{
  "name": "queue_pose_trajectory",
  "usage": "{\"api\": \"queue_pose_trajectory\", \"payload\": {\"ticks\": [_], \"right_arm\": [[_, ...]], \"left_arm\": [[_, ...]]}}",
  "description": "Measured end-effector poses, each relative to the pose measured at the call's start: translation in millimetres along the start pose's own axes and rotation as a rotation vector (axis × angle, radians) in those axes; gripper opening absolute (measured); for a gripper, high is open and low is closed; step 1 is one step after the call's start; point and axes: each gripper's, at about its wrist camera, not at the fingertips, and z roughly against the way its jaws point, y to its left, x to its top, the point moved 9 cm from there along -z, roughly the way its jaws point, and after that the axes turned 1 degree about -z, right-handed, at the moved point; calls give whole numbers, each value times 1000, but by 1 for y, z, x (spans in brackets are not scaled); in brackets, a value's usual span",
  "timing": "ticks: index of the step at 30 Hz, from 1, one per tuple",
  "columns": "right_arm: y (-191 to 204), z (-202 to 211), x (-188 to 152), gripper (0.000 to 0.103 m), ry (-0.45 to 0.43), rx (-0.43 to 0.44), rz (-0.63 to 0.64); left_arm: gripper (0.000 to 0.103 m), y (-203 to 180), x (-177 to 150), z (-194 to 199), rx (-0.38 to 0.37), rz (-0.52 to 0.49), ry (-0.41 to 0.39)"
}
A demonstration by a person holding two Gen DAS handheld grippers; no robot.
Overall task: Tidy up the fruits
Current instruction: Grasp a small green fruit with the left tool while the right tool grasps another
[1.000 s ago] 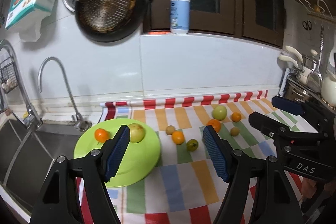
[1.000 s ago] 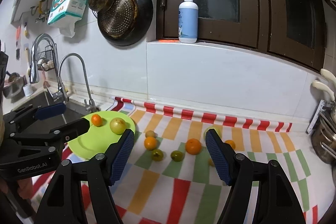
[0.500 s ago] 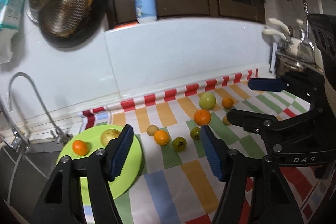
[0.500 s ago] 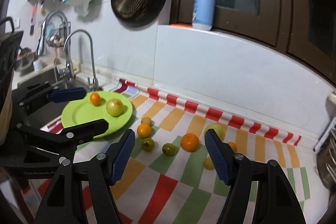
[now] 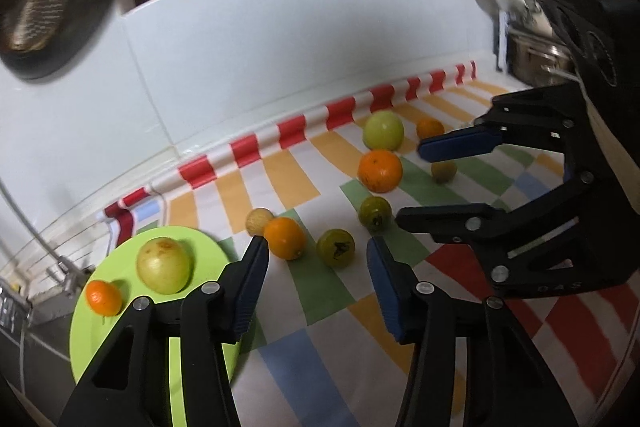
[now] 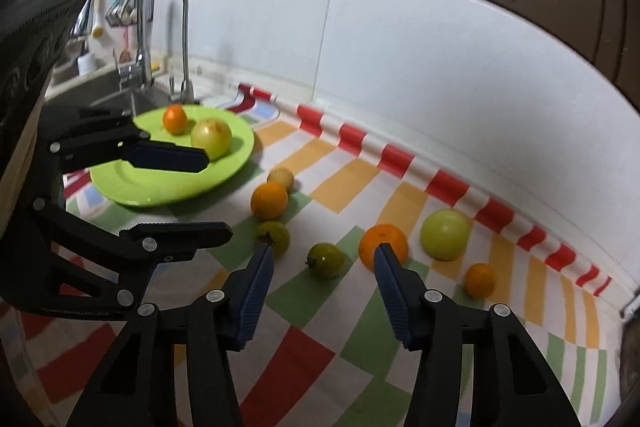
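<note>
Grippers lowered; plate (image 6: 120,183) apparently holds two fruits.

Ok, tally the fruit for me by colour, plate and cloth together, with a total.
Orange: 4, one on the plate, three on the cloth.
Pale yellow-green, large: 2, one on the plate, one on the cloth.
Dark green, small: 2.
Yellowish, small: 2.
Total: 10.
</note>
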Motion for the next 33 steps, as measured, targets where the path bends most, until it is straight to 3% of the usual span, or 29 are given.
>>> {"api": "queue_pose_trajectory", "payload": {"ticks": [6, 12, 23, 25, 33], "right_arm": [[-4, -28, -10, 44, 54, 31, 13], [-3, -45, -15, 43, 84, 64, 25], [-9, -64, -17, 36, 138, 108, -22], [-10, -68, -18, 30, 156, 117, -31], [-14, -64, -18, 30, 143, 98, -56]], "left_arm": [[45, -6, -2, -27, -49, -46, 42], [41, -11, -9, -45, -89, -62, 86], [36, -7, -10, -62, -147, 12, 138], [33, -7, -11, -65, -144, 18, 146], [29, -7, -11, -62, -140, 59, 154]]}}
